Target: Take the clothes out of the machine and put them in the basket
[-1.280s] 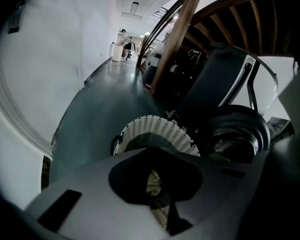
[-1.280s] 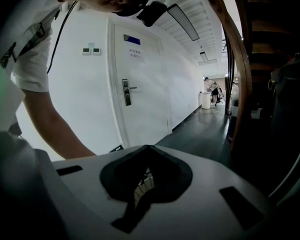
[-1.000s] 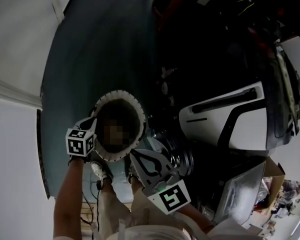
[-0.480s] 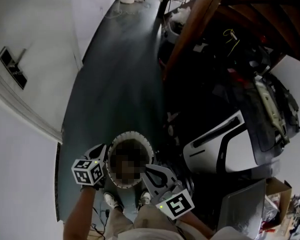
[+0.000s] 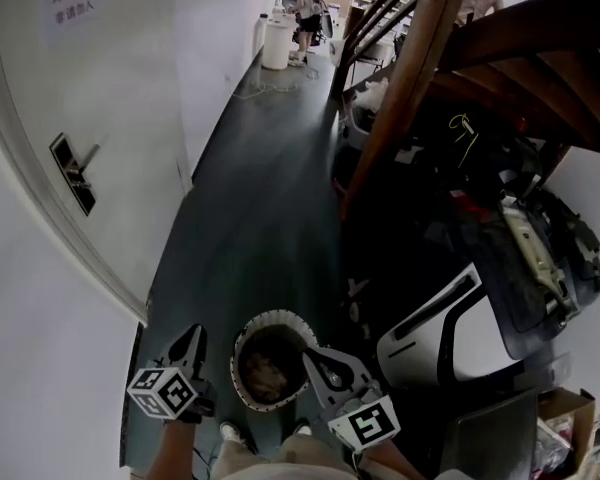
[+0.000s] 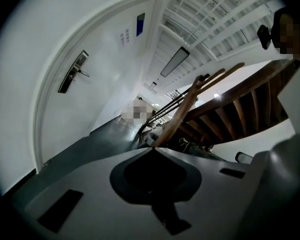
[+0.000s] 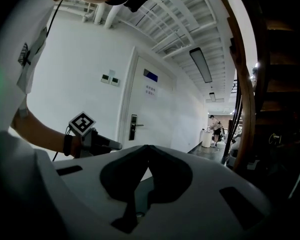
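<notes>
In the head view a round white basket [image 5: 246, 333] stands on the dark floor by my feet, with a brownish heap of clothes [image 5: 272, 368] inside. My left gripper [image 5: 193, 334] is held left of the basket, jaws shut and empty, pointing down the corridor. My right gripper [image 5: 311, 353] is at the basket's right rim, its tips meeting with nothing between them. The white machine [image 5: 450, 333] stands right of the basket. In the left gripper view the left gripper [image 6: 152, 149] is shut. The right gripper view shows the right gripper [image 7: 147, 146] shut, with the left gripper [image 7: 110, 145] beyond it.
A dark wooden staircase [image 5: 410, 88] rises on the right, with dark clutter [image 5: 480, 198] under it. A white wall with a door handle [image 5: 75, 173] runs along the left. Far down the corridor are a person [image 5: 305, 8] and a white bin [image 5: 275, 43]. A cardboard box [image 5: 570, 413] sits at the lower right.
Both grippers have risen, the left one more, and now point level along the corridor. The head view has tilted up, so the basket sits lower and smaller in it.
</notes>
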Demonstrator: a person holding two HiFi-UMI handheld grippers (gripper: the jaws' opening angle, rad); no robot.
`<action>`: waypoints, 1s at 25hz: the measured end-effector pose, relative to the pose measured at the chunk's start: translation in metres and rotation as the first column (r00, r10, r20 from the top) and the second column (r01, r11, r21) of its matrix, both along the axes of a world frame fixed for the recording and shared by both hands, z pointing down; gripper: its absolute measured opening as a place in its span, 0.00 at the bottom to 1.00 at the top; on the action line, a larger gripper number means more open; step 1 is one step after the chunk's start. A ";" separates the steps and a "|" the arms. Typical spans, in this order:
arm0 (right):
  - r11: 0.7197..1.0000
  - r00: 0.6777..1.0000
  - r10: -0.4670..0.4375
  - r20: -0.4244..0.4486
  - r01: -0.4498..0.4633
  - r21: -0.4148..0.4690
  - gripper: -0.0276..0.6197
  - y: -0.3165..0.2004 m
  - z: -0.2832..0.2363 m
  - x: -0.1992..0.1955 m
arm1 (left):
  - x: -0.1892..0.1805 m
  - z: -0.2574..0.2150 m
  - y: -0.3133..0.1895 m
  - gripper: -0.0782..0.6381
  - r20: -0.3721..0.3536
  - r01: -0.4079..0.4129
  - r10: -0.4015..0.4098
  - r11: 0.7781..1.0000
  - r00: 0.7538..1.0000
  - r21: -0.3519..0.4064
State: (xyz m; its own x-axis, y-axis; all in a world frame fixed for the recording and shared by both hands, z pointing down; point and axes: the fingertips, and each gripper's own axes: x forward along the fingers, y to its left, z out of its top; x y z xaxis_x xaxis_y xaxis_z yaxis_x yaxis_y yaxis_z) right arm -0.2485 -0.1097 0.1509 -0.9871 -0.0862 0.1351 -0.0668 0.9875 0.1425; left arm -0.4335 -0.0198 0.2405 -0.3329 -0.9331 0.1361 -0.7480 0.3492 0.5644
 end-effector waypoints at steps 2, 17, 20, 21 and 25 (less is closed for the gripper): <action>1.000 0.999 0.014 0.032 -0.015 0.014 0.06 -0.007 -0.013 0.003 | 0.002 -0.015 0.009 0.13 0.000 0.037 -0.037 0.999 0.999 0.037; 0.990 0.989 0.120 0.082 -0.125 0.057 0.06 -0.042 -0.049 0.056 | 0.026 -0.124 0.060 0.13 0.059 0.162 -0.180 0.960 0.982 0.230; 0.987 0.986 0.142 0.088 -0.148 0.066 0.06 -0.049 -0.055 0.064 | 0.028 -0.135 0.065 0.13 0.084 0.174 -0.199 0.955 0.976 0.240; 0.986 0.985 0.147 0.091 -0.154 0.069 0.06 -0.051 -0.056 0.067 | 0.028 -0.138 0.066 0.13 0.089 0.177 -0.204 0.953 0.975 0.244; 0.981 0.981 0.174 0.090 -0.180 0.073 0.06 -0.057 -0.059 0.075 | 0.024 -0.146 0.067 0.13 0.094 0.178 -0.209 0.948 0.973 0.264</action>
State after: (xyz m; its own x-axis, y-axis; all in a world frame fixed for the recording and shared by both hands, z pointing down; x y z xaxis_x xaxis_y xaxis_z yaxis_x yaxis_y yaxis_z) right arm -0.1737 -0.1670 0.0924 -0.9627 -0.2678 0.0395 -0.2543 0.9446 0.2076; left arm -0.4097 0.0469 0.0944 -0.5099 -0.8477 -0.1467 -0.7475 0.3522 0.5632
